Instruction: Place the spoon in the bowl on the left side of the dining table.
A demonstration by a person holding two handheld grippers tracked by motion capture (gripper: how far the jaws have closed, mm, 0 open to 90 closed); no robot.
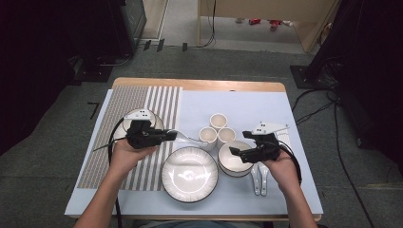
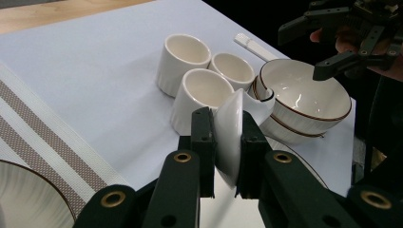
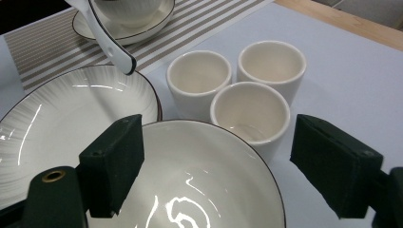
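Clenched on a white ceramic spoon [image 2: 231, 135], the left claw [image 1: 168, 136] hovers above the bench [image 1: 266, 102], just over the gap between the striped placemat [image 1: 124, 156] and the big ribbed plate [image 1: 189, 174]. Its pads press the spoon's handle from both sides, and the spoon's bowl end sticks out toward the three cups [image 1: 216, 130], hanging in the air with its dark-rimmed tip above the plate's far edge in the right gripper view. Behind that claw sits a small bowl on a saucer [image 1: 142, 119], resting on the placemat.

Released and spread wide, the right claw [image 1: 238, 144] hangs over the dark-rimmed bowl [image 3: 199, 190], one pad on either side of its rim and apart from it. Nothing sits between those pads but the bowl's hollow below. This bowl stands just beside the plate and near the nearest cup, possibly touching it, though the angle makes that hard to say. Two more white spoons [image 1: 259, 177] lie side by side on the pale blue sheet under the right hand [image 1: 282, 167].
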